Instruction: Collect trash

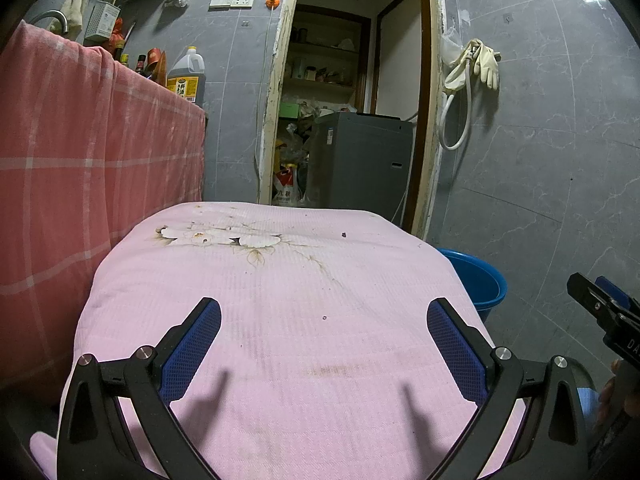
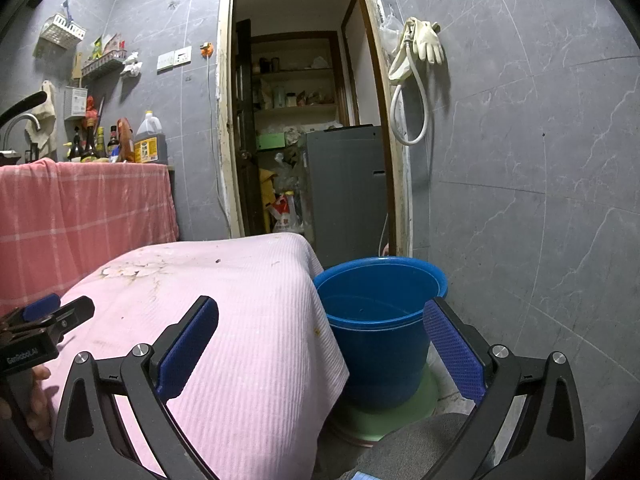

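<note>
A table under a pink flowered cloth (image 1: 288, 320) fills the left wrist view; it also shows in the right wrist view (image 2: 224, 320). Small dark specks of debris (image 1: 343, 235) lie on it, one more speck near the middle (image 1: 324, 317). A blue bucket (image 2: 380, 320) stands on the floor at the table's right side; its rim shows in the left wrist view (image 1: 480, 280). My left gripper (image 1: 324, 316) is open and empty above the cloth. My right gripper (image 2: 320, 316) is open and empty, over the table's right edge and the bucket.
A counter draped in red checked cloth (image 1: 80, 160) with bottles and an oil jug (image 1: 187, 76) stands at the left. An open doorway (image 2: 304, 120) leads to a storeroom with a grey appliance (image 2: 348, 184). Gloves and a hose (image 2: 420, 60) hang on the grey tiled wall.
</note>
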`<move>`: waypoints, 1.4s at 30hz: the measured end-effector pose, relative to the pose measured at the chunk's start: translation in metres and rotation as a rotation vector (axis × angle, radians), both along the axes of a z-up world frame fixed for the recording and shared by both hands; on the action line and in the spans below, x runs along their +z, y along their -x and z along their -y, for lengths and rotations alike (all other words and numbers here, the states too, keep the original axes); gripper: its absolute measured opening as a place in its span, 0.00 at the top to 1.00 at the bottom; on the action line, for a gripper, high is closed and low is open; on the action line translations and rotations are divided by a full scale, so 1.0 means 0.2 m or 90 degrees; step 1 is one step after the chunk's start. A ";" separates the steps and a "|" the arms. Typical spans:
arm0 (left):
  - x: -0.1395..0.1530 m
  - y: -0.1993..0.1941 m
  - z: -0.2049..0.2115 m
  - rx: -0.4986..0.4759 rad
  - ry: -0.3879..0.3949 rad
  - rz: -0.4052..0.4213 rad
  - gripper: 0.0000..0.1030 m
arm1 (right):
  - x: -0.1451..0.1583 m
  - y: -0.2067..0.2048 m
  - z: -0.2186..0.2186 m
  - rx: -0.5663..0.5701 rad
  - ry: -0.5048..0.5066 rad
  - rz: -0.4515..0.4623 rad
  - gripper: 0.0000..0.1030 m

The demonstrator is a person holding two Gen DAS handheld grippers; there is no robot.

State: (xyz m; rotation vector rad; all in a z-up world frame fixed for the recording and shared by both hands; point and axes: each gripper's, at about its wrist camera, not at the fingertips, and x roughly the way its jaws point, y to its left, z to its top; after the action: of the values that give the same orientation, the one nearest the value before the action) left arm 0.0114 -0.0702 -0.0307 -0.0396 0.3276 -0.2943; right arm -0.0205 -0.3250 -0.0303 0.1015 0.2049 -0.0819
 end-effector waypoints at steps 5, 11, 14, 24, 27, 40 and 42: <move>0.00 0.00 0.00 0.001 0.000 0.000 0.02 | 0.00 0.00 0.00 0.000 0.000 -0.001 0.00; 0.00 0.00 0.00 0.000 0.000 0.000 0.02 | 0.00 0.00 0.00 0.000 0.000 0.000 0.00; 0.00 0.00 0.00 0.000 0.000 0.000 0.02 | 0.00 0.00 0.00 0.000 -0.001 -0.001 0.00; 0.00 0.00 0.00 0.001 0.001 -0.001 0.02 | 0.00 0.00 -0.01 -0.001 -0.001 -0.001 0.00; 0.00 0.00 0.01 0.001 0.001 -0.001 0.02 | 0.01 0.00 -0.01 0.000 -0.001 -0.002 0.00; 0.00 0.00 0.01 0.002 0.002 -0.001 0.02 | 0.00 0.01 -0.02 -0.001 -0.002 -0.003 0.00; 0.00 0.00 0.01 0.002 0.002 -0.001 0.02 | 0.00 0.01 -0.02 -0.002 -0.002 -0.003 0.00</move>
State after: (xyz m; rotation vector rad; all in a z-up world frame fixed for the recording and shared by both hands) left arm 0.0111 -0.0726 -0.0308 -0.0431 0.3294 -0.2914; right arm -0.0217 -0.3208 -0.0293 0.1051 0.2094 -0.0844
